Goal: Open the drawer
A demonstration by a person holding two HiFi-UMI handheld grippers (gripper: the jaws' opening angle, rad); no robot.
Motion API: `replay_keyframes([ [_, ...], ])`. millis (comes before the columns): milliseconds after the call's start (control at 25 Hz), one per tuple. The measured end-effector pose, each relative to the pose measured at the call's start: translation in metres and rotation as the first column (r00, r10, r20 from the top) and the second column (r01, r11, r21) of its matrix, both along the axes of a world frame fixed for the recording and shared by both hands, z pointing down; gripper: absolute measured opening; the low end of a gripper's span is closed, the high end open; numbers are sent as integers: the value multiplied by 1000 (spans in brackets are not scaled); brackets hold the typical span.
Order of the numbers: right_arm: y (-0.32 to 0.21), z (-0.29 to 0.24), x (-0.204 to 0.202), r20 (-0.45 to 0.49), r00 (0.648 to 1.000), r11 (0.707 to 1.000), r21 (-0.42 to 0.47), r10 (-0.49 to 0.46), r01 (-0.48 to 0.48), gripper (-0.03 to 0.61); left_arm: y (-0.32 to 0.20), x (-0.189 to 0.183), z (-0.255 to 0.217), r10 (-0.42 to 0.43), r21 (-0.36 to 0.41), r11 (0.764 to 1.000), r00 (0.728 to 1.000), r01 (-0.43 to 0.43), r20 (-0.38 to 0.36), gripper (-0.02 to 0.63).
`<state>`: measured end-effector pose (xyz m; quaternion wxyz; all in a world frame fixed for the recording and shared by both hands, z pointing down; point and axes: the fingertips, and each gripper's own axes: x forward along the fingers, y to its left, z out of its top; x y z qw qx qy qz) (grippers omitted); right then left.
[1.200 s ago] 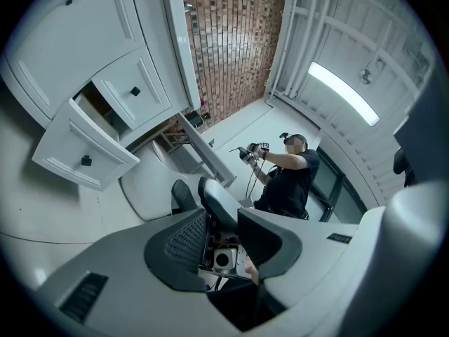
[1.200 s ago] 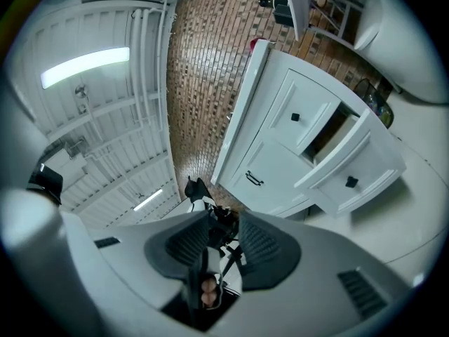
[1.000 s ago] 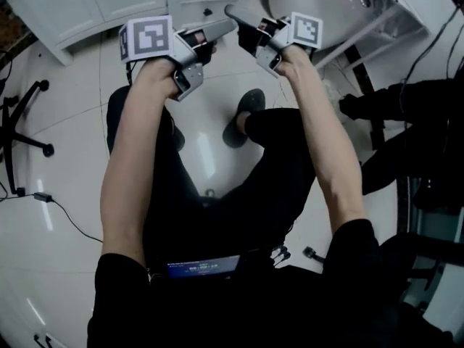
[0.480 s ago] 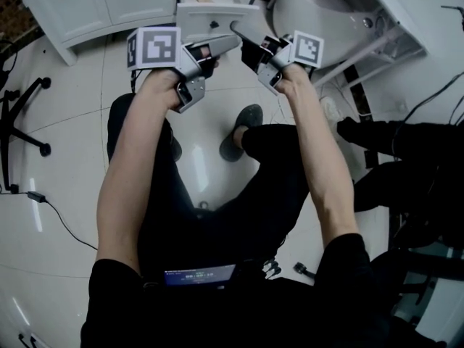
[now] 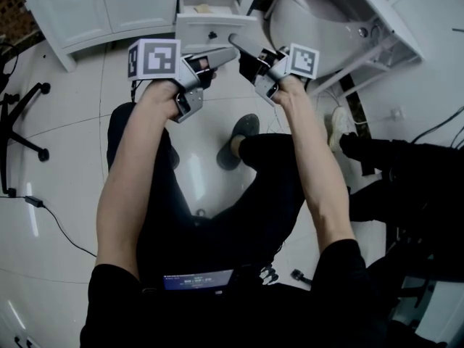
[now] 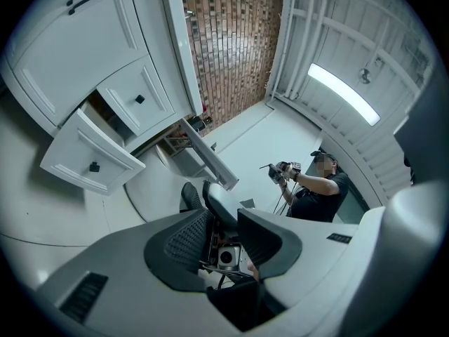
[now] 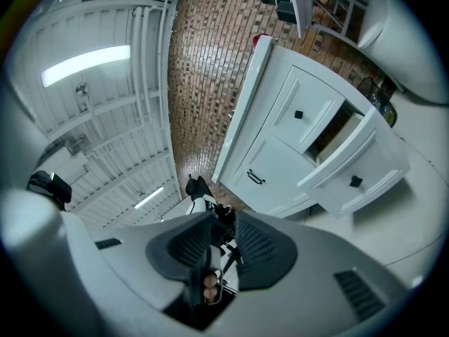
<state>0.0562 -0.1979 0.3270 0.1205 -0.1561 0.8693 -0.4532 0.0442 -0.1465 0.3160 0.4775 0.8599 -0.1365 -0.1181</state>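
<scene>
drawer (image 5: 215, 25), one, pulled open; two empty tongs: left tongs (image 6: 223, 234) apart, right tongs (image 7: 223, 248) just been closing, narrowly apart.

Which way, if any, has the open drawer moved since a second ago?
No. The drawer sticks out of the white cabinet as far as before; only the view has shifted.

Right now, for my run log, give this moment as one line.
drawer: open | left gripper: open, empty | right gripper: just closing, empty

floor (image 5: 43, 267): glossy white tiles | wall (image 6: 231, 41): brick | chair base (image 5: 29, 145): left
</scene>
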Motion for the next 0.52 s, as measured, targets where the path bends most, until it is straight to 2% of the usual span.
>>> replay_keyframes([
  [120, 0, 0, -1, 2, 1000, 1000, 0, -5, 5, 132, 1, -2, -3, 6, 20, 1000, 1000, -7, 30, 141],
  [320, 1, -1, -1, 0, 1000, 1000, 1, -5, 5, 132, 0, 0, -1, -1, 1, 1000, 1000, 1, -1, 141],
  [520, 1, 2, 2, 0, 1000, 1000, -6, -3, 3, 132, 3, 0, -3, 10, 44, 999, 999, -12, 48, 141],
])
